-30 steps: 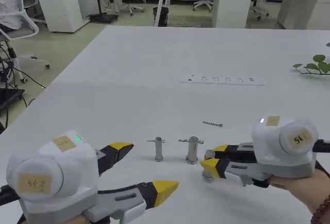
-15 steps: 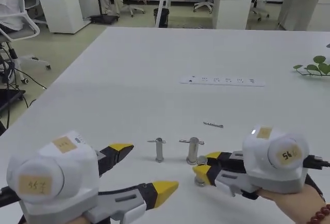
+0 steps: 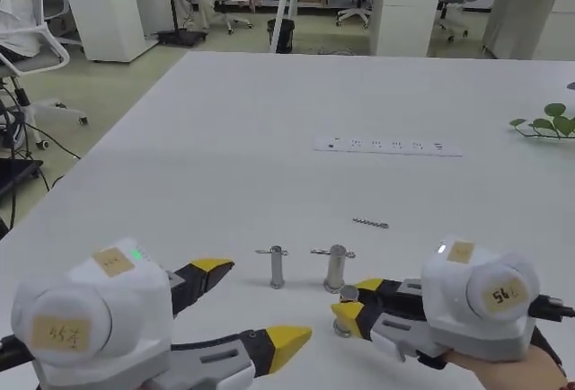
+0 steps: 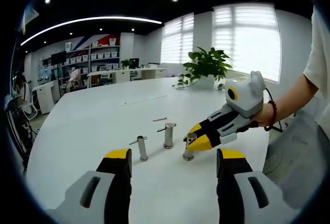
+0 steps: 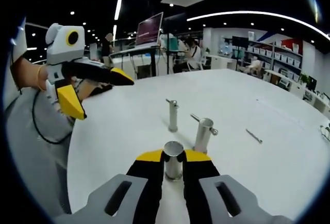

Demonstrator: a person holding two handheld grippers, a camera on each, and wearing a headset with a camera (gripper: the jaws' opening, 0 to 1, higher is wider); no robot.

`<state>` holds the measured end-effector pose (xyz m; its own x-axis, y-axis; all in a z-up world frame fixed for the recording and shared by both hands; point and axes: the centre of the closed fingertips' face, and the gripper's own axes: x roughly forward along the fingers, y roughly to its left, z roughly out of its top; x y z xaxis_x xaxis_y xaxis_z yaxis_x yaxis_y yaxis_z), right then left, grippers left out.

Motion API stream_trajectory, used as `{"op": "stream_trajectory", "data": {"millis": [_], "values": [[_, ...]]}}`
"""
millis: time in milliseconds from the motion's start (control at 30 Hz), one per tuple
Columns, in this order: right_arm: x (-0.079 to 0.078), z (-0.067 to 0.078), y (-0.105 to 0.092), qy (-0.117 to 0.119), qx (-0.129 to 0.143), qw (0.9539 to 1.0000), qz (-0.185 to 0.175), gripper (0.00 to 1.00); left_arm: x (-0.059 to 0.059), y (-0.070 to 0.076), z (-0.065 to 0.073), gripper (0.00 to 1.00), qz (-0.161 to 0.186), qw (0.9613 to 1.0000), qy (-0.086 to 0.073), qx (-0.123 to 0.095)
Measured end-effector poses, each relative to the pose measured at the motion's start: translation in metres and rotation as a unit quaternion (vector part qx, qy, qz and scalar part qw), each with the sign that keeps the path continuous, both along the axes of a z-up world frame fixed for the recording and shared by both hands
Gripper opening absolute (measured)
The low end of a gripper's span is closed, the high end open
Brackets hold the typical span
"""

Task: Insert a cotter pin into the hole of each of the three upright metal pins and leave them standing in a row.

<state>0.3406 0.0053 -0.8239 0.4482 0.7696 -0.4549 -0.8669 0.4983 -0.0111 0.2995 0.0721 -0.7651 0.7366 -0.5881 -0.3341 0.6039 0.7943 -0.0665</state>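
Two upright metal pins stand side by side, the left pin (image 3: 277,266) (image 5: 172,114) and the middle pin (image 3: 335,267) (image 5: 204,133), each with a cotter pin through its top. My right gripper (image 3: 353,298) (image 5: 174,158) is shut on a third metal pin (image 3: 347,295) (image 5: 173,167), upright just right of and nearer than the middle one. A loose cotter pin (image 3: 370,224) (image 4: 159,119) lies on the table behind them. My left gripper (image 3: 253,302) (image 4: 174,157) is open, holds nothing, and hovers near the front left of the row.
A white power strip (image 3: 386,146) lies farther back on the white table (image 3: 225,138). A green plant (image 3: 548,119) sits at the right edge. Chairs, desks and a seated person are beyond the table.
My right gripper has moved left and toward me with the third pin, closer to the middle pin. The left gripper has stayed open in place.
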Motion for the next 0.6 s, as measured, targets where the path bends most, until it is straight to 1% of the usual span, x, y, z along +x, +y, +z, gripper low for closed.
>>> {"op": "stream_trajectory", "data": {"millis": [67,133,200,267,333,433,533,600], "values": [[0.0,0.0,0.0,0.007,0.008,0.9999,-0.004,0.15,0.0,0.0,0.0,0.66,-0.001,1.0,0.001,0.0],[-0.001,0.001,0.001,0.003,0.014,0.9999,-0.005,0.16,-0.001,-0.001,0.0,0.66,-0.001,1.0,0.001,0.0],[-0.002,0.004,0.003,0.002,0.027,0.9996,-0.005,0.2,-0.001,0.0,0.0,0.67,-0.001,1.0,0.0,0.002],[-0.005,0.007,0.006,0.004,0.035,0.9994,-0.002,0.24,-0.001,0.001,0.001,0.67,0.001,1.0,-0.001,0.002],[-0.006,0.008,0.009,0.007,0.036,0.9993,0.0,0.28,-0.001,0.001,0.001,0.67,0.002,1.0,-0.001,0.002],[-0.009,0.014,0.01,0.012,0.046,0.9989,0.001,0.32,-0.001,0.002,0.001,0.67,0.005,1.0,-0.001,0.001],[-0.011,0.019,0.009,0.024,0.052,0.9983,0.003,0.35,-0.001,0.003,0.002,0.68,0.007,1.0,-0.001,-0.001],[-0.012,0.022,0.008,0.028,0.054,0.9981,0.006,0.36,0.0,0.003,0.001,0.69,0.008,1.0,-0.001,0.0]]}}
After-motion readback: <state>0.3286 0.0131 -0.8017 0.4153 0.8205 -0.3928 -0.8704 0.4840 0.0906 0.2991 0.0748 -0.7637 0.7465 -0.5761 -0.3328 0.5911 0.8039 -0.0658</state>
